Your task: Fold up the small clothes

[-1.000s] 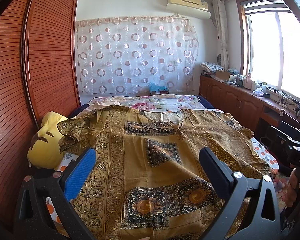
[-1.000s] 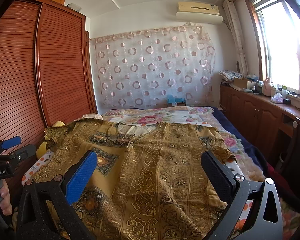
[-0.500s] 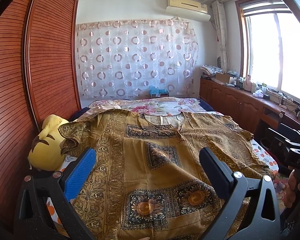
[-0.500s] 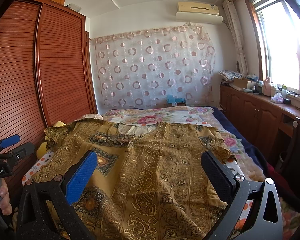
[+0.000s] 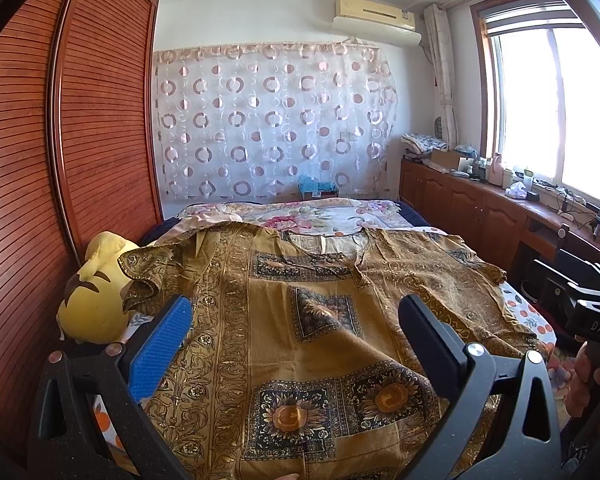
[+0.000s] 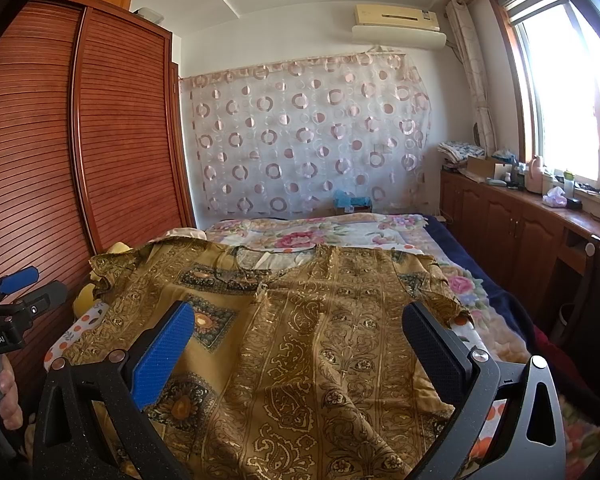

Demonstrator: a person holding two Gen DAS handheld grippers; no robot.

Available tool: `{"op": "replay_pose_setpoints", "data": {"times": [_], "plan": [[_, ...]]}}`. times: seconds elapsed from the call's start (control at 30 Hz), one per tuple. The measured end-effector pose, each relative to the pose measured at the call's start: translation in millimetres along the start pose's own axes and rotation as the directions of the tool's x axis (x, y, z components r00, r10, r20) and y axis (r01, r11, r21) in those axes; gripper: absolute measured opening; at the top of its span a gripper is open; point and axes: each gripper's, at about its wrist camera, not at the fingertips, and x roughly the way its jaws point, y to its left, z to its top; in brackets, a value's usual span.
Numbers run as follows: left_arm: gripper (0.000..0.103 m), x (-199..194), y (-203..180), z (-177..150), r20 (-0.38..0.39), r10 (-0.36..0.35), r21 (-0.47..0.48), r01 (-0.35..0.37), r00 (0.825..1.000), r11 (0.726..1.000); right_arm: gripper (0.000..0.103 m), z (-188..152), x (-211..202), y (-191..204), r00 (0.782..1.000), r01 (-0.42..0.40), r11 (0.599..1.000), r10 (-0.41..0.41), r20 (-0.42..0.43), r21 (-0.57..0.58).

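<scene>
A golden-brown patterned short-sleeved shirt point(image 5: 300, 320) point(image 6: 320, 320) lies spread flat, front up, on the bed, neckline away from me. Its left sleeve point(image 5: 144, 276) is crumpled against a yellow plush toy point(image 5: 92, 304). My left gripper point(image 5: 296, 336) hovers open above the shirt's lower left half, nothing between its fingers. My right gripper point(image 6: 300, 344) hovers open over the lower right half, also holding nothing. Each gripper shows at the edge of the other's view, the right one point(image 5: 592, 312) and the left one point(image 6: 12, 304), each held in a hand.
The bed carries a floral quilt point(image 6: 320, 236) beyond the shirt. A slatted wooden wardrobe point(image 5: 60, 180) runs along the left. Low wooden cabinets point(image 6: 520, 232) with clutter stand under the window at the right. A circle-patterned curtain point(image 5: 272, 128) hangs on the far wall.
Both grippers have tilted up slightly, so the shirt sits a little lower in each view. The shirt has not moved and both grippers stay open.
</scene>
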Motion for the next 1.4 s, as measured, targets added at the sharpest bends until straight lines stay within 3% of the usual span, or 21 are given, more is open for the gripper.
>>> {"op": "replay_pose_setpoints", "data": {"times": [1.1, 1.4], "plan": [[0.103, 0, -1, -1, 0.003, 0.001, 0.002, -0.001, 1.000, 1.000, 0.103, 0, -1, 0, 1.000, -0.010, 1.000, 0.010, 0.007, 0.004], [0.103, 18, 13, -7, -0.046, 0.036, 0.012, -0.035, 0.998, 0.999, 0.103, -4, 15, 1, 0.999, -0.041, 0.999, 0.041, -0.021, -0.013]]}}
